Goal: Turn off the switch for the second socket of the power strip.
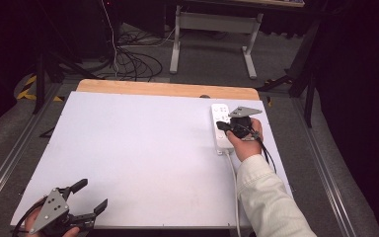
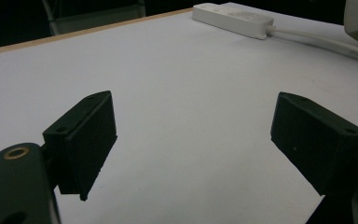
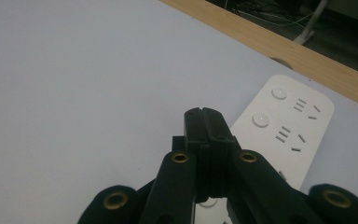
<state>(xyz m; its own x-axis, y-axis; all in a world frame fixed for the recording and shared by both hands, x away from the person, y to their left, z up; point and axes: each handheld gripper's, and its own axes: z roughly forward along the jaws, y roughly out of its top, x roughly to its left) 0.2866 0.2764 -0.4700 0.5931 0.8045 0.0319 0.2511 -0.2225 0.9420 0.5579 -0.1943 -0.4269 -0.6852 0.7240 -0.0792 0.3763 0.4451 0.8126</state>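
The white power strip (image 1: 222,127) lies near the table's (image 1: 128,148) far right corner. Right gripper (image 3: 203,116), jaws pressed together and empty, hovers over the strip's near sockets, probably to press a switch button (image 3: 260,119). Left gripper (image 1: 86,197), jaws wide and empty, waits well apart from the strip.

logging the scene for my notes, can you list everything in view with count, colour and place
power strip: one, white, far right part of the table, two round buttons at its far end, under the right gripper
power strip cable: one, white, runs from the strip's near end toward the table's near edge
table: one, white top with a wooden strip along the far edge
desk frame: one, light grey legs, on the floor beyond the table
loose cables: a tangle, black and white, on the floor beyond the table
left gripper: one, black, near left corner of the table, jaws wide apart, nothing between them
right gripper: one, black, over the power strip, jaws shut together
sleeve: one, cream, on the right forearm
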